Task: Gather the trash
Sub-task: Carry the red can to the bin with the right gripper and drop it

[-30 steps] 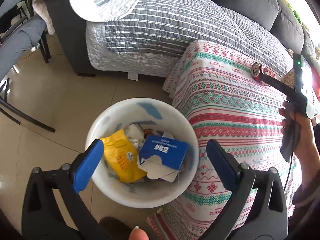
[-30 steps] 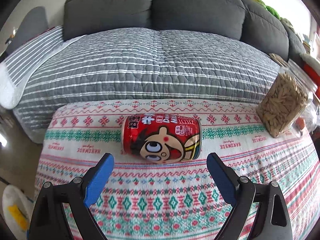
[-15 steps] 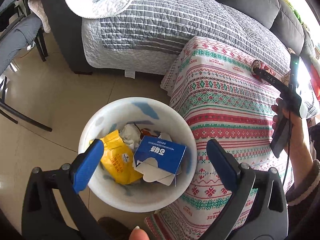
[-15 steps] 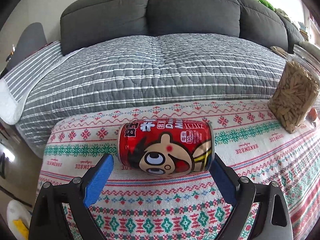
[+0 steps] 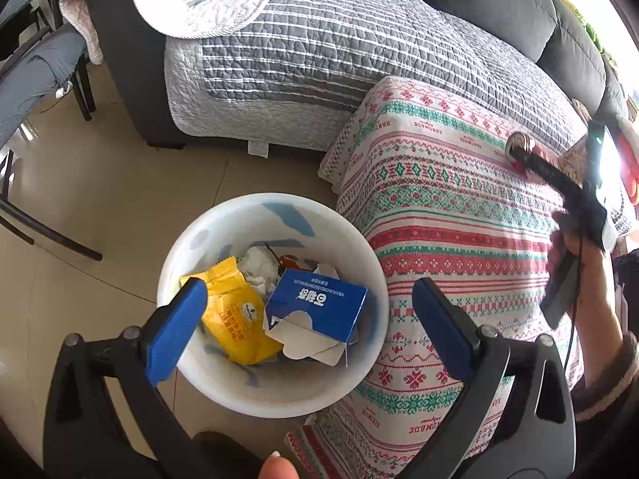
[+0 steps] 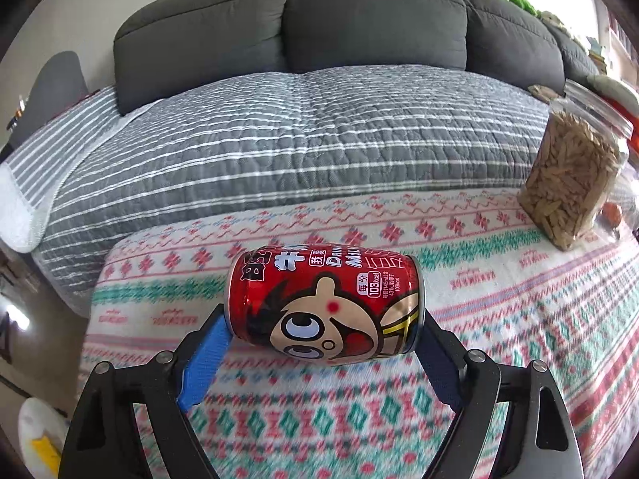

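Observation:
A red milk can point(image 6: 323, 299) with a cartoon face lies on its side on the patterned tablecloth point(image 6: 399, 399). My right gripper point(image 6: 322, 321) is closing on it, and its blue pads point(image 6: 207, 355) touch both ends of the can. In the left wrist view the can point(image 5: 519, 145) shows at the far right with a finger of that gripper across it. My left gripper point(image 5: 307, 291) hangs open over a white bin point(image 5: 191, 247) on the floor. In the bin lie a yellow packet point(image 5: 235, 319), a blue carton point(image 5: 315, 307) and crumpled paper.
A clear jar of seeds point(image 6: 571, 183) stands on the table at the right. A grey sofa with a striped quilt point(image 6: 319, 139) runs behind the table. A dark chair point(image 5: 36, 68) stands on the tiled floor at the left. The bin point(image 6: 36, 431) sits beside the table's left end.
My right gripper came forward until the can lay between its fingers, then the jaws narrowed onto the can's ends. The left gripper stayed open over the bin.

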A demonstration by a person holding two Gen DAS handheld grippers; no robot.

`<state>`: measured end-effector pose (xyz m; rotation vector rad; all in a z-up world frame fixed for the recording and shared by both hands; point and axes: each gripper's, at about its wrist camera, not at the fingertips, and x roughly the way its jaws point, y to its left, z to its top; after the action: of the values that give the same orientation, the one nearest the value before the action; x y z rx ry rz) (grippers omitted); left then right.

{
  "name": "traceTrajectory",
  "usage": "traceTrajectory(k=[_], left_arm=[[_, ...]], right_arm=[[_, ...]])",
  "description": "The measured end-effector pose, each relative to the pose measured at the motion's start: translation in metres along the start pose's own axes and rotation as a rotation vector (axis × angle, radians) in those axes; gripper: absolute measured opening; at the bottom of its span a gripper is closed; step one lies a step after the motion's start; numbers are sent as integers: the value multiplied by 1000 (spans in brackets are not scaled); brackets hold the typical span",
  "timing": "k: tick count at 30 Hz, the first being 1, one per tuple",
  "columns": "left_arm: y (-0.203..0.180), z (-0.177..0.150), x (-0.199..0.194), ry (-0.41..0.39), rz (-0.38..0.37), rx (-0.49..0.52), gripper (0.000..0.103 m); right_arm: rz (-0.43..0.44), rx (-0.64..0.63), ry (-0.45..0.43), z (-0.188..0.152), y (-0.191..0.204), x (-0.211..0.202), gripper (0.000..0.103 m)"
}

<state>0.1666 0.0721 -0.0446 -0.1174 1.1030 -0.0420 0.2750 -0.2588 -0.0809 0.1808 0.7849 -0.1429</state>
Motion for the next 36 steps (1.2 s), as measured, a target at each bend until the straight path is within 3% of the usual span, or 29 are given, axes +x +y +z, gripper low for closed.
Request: traceTrajectory(k=[5,11,16,22,26,31,36], left_arm=[[15,-2,-10,-19,14,-32,102],[51,-13,-30,-62,45,-101,102],[87,-30,-49,-93,76,-162,102],[120,-45,-64,-103,83,-220,102],[126,-51,-71,-111,82,-217,102],[118,-58,-70,-106,78,-179,102],[94,-69,-75,-105,52,-104,102]], right_arm=[[125,-78,43,-22,31,-36,88],[328,-239,104,-65,106,-83,88],[444,-327,146,-94,165,-105,88],[491,-384,192,-120,218,-104,88],[525,-367,217,-122,228,-98,90],[479,-357,173,-114,218,-123,90],[380,-342,94,-102,174,-181,90]])
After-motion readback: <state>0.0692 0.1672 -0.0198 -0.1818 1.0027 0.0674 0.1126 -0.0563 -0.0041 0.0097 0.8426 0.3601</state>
